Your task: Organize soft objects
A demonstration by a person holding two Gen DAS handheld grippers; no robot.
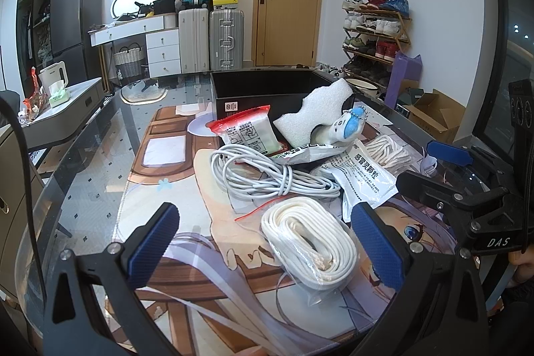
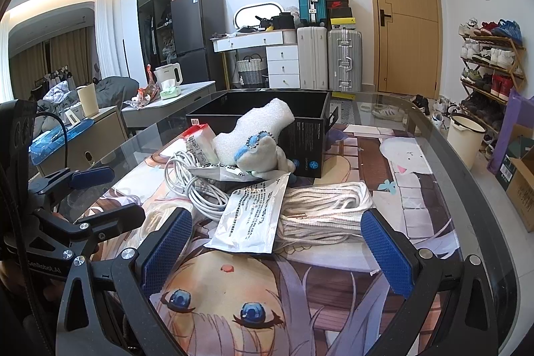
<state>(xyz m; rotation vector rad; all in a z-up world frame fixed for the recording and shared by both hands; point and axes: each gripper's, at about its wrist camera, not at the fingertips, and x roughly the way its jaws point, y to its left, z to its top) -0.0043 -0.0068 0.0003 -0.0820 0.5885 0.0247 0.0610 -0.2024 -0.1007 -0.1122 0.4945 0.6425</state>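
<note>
A pile of soft things lies on the printed mat in front of a black box (image 1: 267,89). It holds a bagged roll of white strap (image 1: 308,242), a coiled grey cable (image 1: 267,175), white foam (image 1: 313,115), a small plush toy (image 1: 343,127), a red-topped wipes pack (image 1: 248,130), a silver sachet (image 1: 363,179) and a coil of white rope (image 2: 327,209). My left gripper (image 1: 267,242) is open, its jaws either side of the strap roll. My right gripper (image 2: 277,249) is open just short of the sachet (image 2: 253,216) and rope. The box (image 2: 260,109) looks empty.
The glass table's curved edge (image 2: 480,189) runs to the right. A side table with a kettle (image 1: 53,75) stands at left. Suitcases (image 1: 227,39), a white desk and a shoe rack (image 1: 377,32) stand along the far wall beside a wooden door.
</note>
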